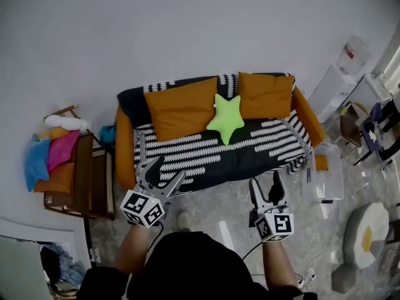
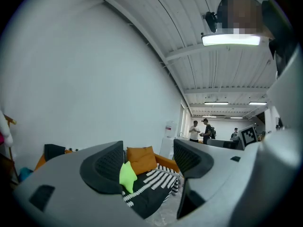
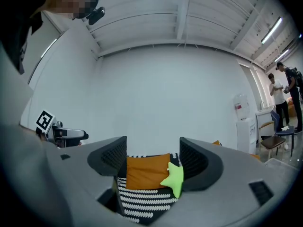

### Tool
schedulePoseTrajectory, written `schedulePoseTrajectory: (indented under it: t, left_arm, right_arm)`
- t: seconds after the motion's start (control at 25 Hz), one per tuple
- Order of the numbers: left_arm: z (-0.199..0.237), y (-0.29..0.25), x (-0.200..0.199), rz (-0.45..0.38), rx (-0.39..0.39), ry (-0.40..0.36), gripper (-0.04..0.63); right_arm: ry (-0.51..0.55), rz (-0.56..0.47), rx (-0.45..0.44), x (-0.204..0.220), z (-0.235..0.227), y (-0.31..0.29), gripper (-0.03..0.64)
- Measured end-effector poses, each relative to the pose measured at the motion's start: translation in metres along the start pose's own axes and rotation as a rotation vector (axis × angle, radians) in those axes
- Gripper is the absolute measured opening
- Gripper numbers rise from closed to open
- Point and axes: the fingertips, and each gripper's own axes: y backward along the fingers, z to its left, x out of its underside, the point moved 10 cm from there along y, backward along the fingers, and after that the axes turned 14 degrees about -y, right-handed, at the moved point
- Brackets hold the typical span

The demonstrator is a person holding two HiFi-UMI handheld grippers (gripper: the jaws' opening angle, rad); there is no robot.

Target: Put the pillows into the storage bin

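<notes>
Orange everywhere here. The left orange pillow (image 1: 181, 108) and the right orange pillow (image 1: 265, 94) lean against the back of the sofa (image 1: 250, 149), which has a black-and-white striped cover. The green star pillow (image 1: 225, 119) sits between them, overlapping the inner edge of each in the head view. So none of the three is in the storage bin (image 1: 326, 175) yet. That's the clear plastic box on the floor just off the sofa's right end, next to the orange armrest.

Both tools are held out in front of the sofa, not touching it. The left gripper (image 1: 167, 170) has its fingers spread well apart with nothing between them. In the left gripper view you just see the star and the right orange pillow far off through the gap. Same deal with the right gripper (image 1: 265, 181): fingers apart, empty, with the left orange pillow and the star framed in the gap in the right gripper view.

Off to the left of the sofa there's a wooden stand (image 1: 94, 180) piled with a blue cushion (image 1: 36, 161), a pink cushion (image 1: 62, 149) and another orange cushion (image 1: 56, 180) underneath. A few people (image 2: 201, 130) stand in the background of the left gripper view, well away from the sofa.
</notes>
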Motion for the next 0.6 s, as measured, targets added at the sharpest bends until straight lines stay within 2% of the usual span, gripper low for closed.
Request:
schedulePoseTrajectory:
  t: [0.12, 0.28, 0.6]
  left_arm:
    - [0.027, -0.020, -0.001, -0.006, 0.019, 0.008, 0.336]
    - [0.062, -0.043, 0.008, 0.018, 0.063, 0.014, 0.336]
    - [0.127, -0.079, 0.036, 0.059, 0.090, 0.043, 0.336]
  right_arm:
    - [-0.033, -0.010, -0.039, -0.002, 0.003, -0.037, 0.341]
    - [0.000, 0.019, -0.023, 0.005, 0.009, -0.082, 0.341]
    - [-0.038, 0.051, -0.043, 0.025, 0.024, -0.139, 0.341]
